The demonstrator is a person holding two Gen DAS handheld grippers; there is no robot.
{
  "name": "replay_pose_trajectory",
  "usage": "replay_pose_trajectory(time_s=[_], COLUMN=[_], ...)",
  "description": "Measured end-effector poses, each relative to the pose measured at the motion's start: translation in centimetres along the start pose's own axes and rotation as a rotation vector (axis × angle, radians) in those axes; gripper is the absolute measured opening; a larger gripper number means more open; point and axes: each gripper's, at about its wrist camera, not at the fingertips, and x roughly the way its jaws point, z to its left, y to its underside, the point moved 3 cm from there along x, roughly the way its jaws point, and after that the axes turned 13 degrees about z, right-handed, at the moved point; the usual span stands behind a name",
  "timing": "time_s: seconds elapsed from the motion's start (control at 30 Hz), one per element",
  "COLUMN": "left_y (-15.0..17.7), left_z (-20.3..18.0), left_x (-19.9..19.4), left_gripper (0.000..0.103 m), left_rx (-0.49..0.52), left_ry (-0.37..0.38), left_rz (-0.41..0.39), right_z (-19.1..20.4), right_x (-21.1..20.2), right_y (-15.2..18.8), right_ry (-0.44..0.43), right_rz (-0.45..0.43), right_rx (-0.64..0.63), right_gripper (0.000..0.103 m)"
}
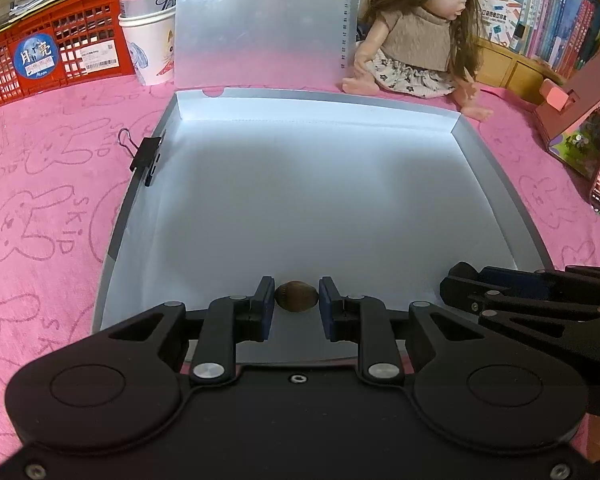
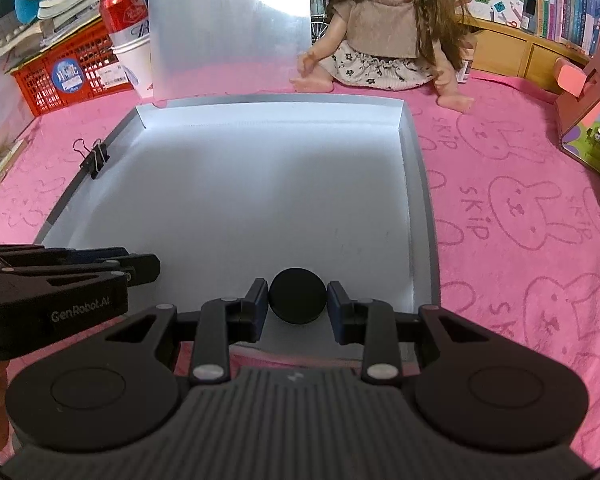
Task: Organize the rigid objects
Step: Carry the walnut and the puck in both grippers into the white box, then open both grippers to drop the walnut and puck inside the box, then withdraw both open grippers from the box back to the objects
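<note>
Two grippers work side by side over the near edge of a shallow grey tray (image 1: 500,168) set on a pink-covered worktop (image 1: 40,200). Between the jaws of the left gripper (image 1: 296,298) lies a small brown nut-like object (image 1: 296,297); the pads stand narrowly apart on either side of it, and whether they touch it cannot be told. Between the jaws of the right gripper (image 2: 297,298) sits a black round disc (image 2: 297,296), flanked as closely, with contact equally unclear. Both objects appear to be low over or on the tray floor, presumably because the tray serves as the collecting place. Far ahead of the jaws sits a doll (image 2: 380,28); ahead and to the left, a binder clip (image 2: 94,158) grips the tray rim, apparently to hold its folded wall up.
</note>
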Motion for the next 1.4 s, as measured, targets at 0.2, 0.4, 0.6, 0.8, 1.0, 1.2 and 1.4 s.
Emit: replay_pose_trajectory(time_s=[0.2,0.4,0.6,0.8,1.0,1.2,1.4], left_y=[0.0,0.0,0.4,1.3,3.4,5.7,8.9], left_z=[0.0,-0.2,0.0,0.0,0.1,0.4,0.5], left_x=[0.0,0.0,-0.6,-2.1,-4.2,-6.5,-7.5], left_gripper=[0.023,0.024,0.041,0.052,0.074,0.088,0.09], left_rx=[0.004,0.007,0.011,0.027,0.044,0.035,0.054], left_ry=[-0.005,-0.008,-0.012,-0.029,-0.012,0.013,0.036], left_rz=[-0.003,-0.006,-0.029,-0.076,-0.153,-0.247,-0.278], right_z=[-0.1,-0.1,-0.3,-0.6,-0.8,-1.0,-1.3], right_x=[0.1,0.1,-0.7,-2.4,-4.6,-6.5,-7.7], right_y=[-0.1,0.0,0.3,1.0,2.6,4.9,7.9], right_ry=[0.001,-0.001,0.001,-0.012,-0.03,-0.028,-0.017], right_rz=[0.0,-0.01,-0.045,-0.1,-0.194,-0.295,-0.377], right_rx=[0.003,0.013,0.015,0.013,0.005,-0.011,-0.031], right_gripper=[0.037,0.041,0.061,0.071,0.085,0.089,0.099])
